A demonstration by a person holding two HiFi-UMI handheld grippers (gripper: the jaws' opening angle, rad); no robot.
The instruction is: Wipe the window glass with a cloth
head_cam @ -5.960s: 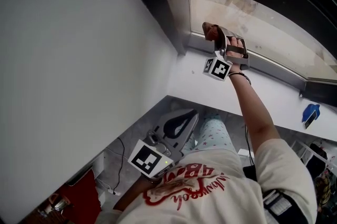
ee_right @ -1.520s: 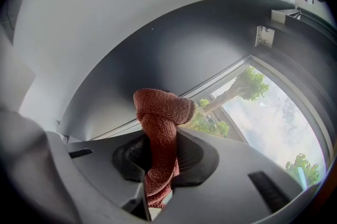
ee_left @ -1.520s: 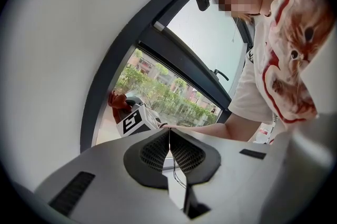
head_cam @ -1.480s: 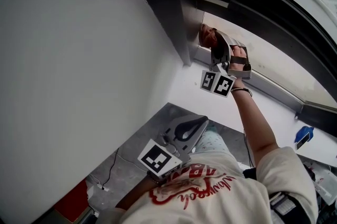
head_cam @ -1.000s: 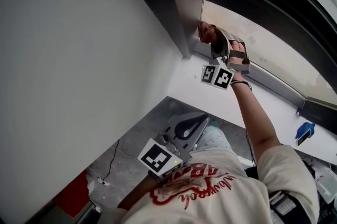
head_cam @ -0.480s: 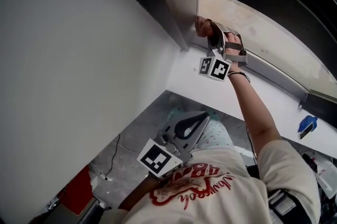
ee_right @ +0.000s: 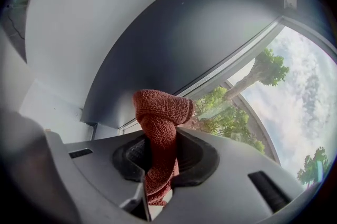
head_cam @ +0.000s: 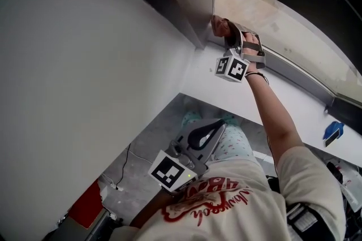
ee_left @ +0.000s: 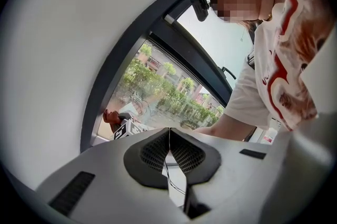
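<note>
The right claw (ee_right: pixel 160 168) pinches a rust-red terry cloth (ee_right: pixel 160 112), its wad at the lower corner of the clear window glass (ee_right: pixel 274 86), beside the dark grey frame (ee_right: pixel 158 49). A good wipe likely needs flat pressure and overlapping passes outward from that corner. The left claw (ee_left: pixel 169 150), pressed together on nothing, hangs low.

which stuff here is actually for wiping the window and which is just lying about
For the job: cloth, right gripper, window glass.
Not in use: left gripper, blue thing on the sill, red thing on the floor.
</note>
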